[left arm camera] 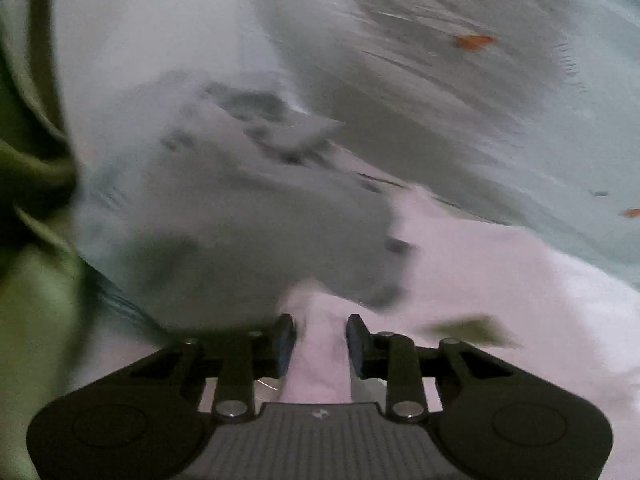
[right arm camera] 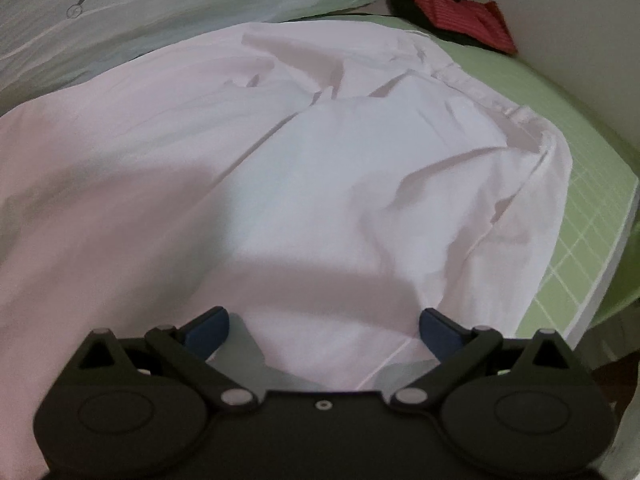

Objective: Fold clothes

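The white shirt (right arm camera: 320,184) lies spread and creased on the green gridded mat (right arm camera: 576,208), its collar end toward the red-and-black cloth (right arm camera: 460,16). The left tool (left arm camera: 320,340) stands narrow, pinching a ridge of the shirt (left arm camera: 320,360), and its view is blurred. The right tool (right arm camera: 324,332) stands wide over the shirt's near hem, holding nothing. A good fold would need the pinched fabric carried low and taut so the creases flatten. Right of the shirt the mat's edge is close. Left of it, the carrot-print sheet (right arm camera: 120,16) crowds in.
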`<state>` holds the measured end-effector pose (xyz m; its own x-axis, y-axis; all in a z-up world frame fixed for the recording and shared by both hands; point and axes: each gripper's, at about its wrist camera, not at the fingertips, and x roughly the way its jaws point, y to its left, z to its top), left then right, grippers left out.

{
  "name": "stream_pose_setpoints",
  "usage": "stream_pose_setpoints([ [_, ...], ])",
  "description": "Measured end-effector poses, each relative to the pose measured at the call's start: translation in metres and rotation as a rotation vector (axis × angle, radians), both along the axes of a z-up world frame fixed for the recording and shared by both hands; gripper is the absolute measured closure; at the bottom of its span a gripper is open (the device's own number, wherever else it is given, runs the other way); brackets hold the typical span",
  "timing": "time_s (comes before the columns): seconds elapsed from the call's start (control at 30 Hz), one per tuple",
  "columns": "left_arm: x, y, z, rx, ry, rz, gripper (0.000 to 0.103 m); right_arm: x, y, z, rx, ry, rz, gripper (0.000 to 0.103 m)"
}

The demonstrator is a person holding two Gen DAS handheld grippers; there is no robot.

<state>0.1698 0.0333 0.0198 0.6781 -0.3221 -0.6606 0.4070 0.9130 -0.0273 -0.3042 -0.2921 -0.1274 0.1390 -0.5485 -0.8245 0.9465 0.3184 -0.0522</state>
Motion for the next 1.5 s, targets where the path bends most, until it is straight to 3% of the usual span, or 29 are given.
stream_pose_setpoints([
  [0.07,0.006,-0.004,-0.009,0.092,0.014,-0.010,0.056,0.000,0.001,0.000,0.005,-0.004,-0.011,0.000],
  [0.2,-0.014,-0.010,-0.017,0.086,0.038,-0.054,0.027,-0.001,0.002,0.003,0.018,-0.014,0.024,0.001],
  [0.43,-0.065,-0.055,-0.033,0.068,0.134,-0.183,0.025,-0.028,-0.016,0.020,-0.026,-0.091,-0.024,0.001],
  [0.53,-0.090,-0.078,-0.030,0.069,0.133,-0.231,0.025,-0.051,-0.039,0.025,-0.042,-0.112,-0.070,0.001],
  [0.73,-0.147,-0.130,-0.022,0.119,0.083,-0.280,0.019,-0.127,-0.121,0.017,-0.020,-0.263,-0.270,0.001],
  [0.87,-0.195,-0.172,-0.027,0.145,0.114,-0.214,0.019,-0.167,-0.195,0.002,0.020,-0.368,-0.333,0.001],
  [0.93,-0.220,-0.190,-0.027,0.126,0.147,-0.155,0.019,-0.174,-0.224,0.001,0.032,-0.392,-0.294,0.007],
  [1.0,-0.248,-0.208,-0.025,0.095,0.183,-0.090,0.018,-0.177,-0.250,0.002,0.071,-0.435,-0.192,0.035],
  [1.03,-0.261,-0.218,-0.025,0.082,0.197,-0.064,0.018,-0.176,-0.259,0.001,0.098,-0.454,-0.138,0.041],
  [1.07,-0.275,-0.227,-0.025,0.073,0.206,-0.046,0.018,-0.175,-0.269,0.001,0.124,-0.470,-0.077,0.064],
  [1.1,-0.289,-0.237,-0.025,0.071,0.211,-0.030,0.018,-0.174,-0.278,-0.001,0.147,-0.482,-0.009,0.073],
  [1.23,-0.332,-0.270,-0.025,0.091,0.219,-0.008,0.018,-0.184,-0.311,-0.003,0.185,-0.520,0.109,0.085],
  [1.5,-0.359,-0.300,-0.034,0.130,0.236,0.104,0.018,-0.240,-0.353,0.004,0.055,-0.409,0.119,0.091],
])
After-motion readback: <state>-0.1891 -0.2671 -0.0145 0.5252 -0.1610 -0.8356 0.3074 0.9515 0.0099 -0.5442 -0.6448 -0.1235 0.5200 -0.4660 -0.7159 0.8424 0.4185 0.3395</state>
